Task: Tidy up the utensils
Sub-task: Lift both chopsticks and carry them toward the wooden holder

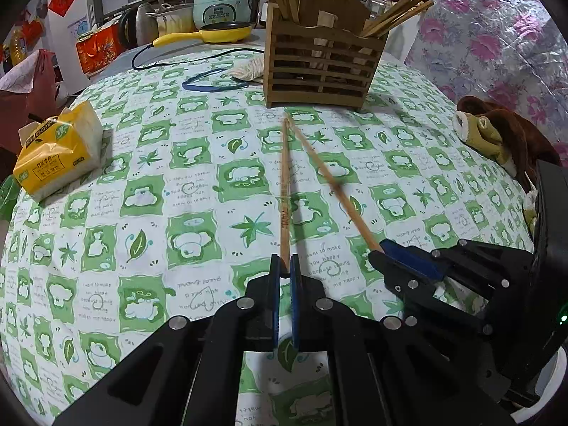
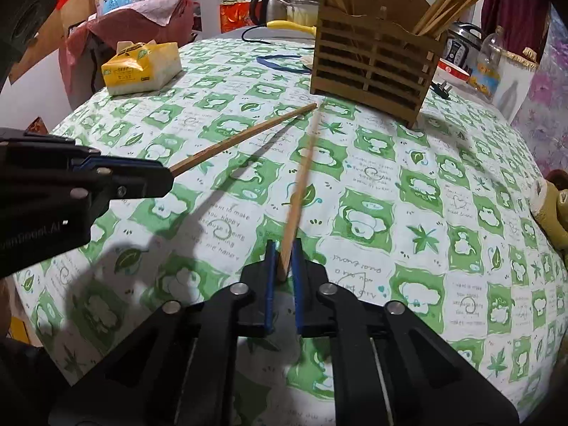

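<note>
Two wooden chopsticks lie over the green-and-white tablecloth with their far tips meeting just in front of the slatted wooden utensil holder (image 1: 321,60) (image 2: 376,64). My left gripper (image 1: 284,266) (image 2: 167,177) is shut on the near end of one chopstick (image 1: 285,184) (image 2: 245,138). My right gripper (image 2: 284,262) (image 1: 381,252) is shut on the near end of the other chopstick (image 2: 301,184) (image 1: 330,177), which looks blurred. The holder is upright and has several chopsticks standing in its left and right compartments.
A yellow tissue pack (image 1: 58,149) (image 2: 142,67) lies at the table's left. A blue band (image 1: 213,83) and a pale cloth sit left of the holder. A yellow pan (image 1: 223,33), kettles and a rice cooker stand behind. A brown soft toy (image 1: 497,131) lies right.
</note>
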A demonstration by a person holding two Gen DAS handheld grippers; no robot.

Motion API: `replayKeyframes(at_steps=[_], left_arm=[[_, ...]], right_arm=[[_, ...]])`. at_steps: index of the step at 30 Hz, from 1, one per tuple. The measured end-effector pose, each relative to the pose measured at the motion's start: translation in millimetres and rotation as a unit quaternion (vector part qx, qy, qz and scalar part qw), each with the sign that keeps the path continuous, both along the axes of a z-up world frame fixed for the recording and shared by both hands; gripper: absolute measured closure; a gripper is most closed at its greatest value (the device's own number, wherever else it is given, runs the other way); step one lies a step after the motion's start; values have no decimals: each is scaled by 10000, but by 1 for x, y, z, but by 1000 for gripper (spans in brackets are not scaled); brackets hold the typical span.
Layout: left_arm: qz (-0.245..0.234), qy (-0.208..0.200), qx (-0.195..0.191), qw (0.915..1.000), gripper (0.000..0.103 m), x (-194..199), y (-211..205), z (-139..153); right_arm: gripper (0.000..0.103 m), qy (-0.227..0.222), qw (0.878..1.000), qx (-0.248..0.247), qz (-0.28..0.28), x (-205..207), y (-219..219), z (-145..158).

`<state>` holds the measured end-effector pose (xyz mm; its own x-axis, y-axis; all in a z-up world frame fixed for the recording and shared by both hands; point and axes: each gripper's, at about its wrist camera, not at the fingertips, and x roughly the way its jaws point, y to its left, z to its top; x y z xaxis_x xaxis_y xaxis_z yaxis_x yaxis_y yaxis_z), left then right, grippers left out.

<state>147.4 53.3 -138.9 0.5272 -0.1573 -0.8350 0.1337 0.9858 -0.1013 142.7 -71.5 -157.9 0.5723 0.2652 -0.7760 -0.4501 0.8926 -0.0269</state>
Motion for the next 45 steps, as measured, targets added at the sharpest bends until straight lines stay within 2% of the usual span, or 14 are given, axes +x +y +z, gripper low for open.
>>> replayKeyframes(at_steps=[3,10,16,25,32,45], left_arm=[[-13,-23,5,10000,97,0,0,1],[-73,-152,62,9998,97,-2,-1,10],[-129,-347,107,9993,97,-4,-3,27],[-161,-599,195,9979,97,-6,-5,48],[-159,-848,131,9962,97,-2,-2,77],[-293,-1137,250,9928,97,15,-8,114]], right_arm=[[96,220,9994,228,-105,3,-12,2],[96,235,9970,628,-389,3,-48,20],[96,-25,9944,906,-548,5,-68,47],[96,-362,9915,1090,-610,3,-81,78],[96,-663,9887,1191,-617,1,-90,104],[96,-1111,9838,1312,-508,12,-91,144]])
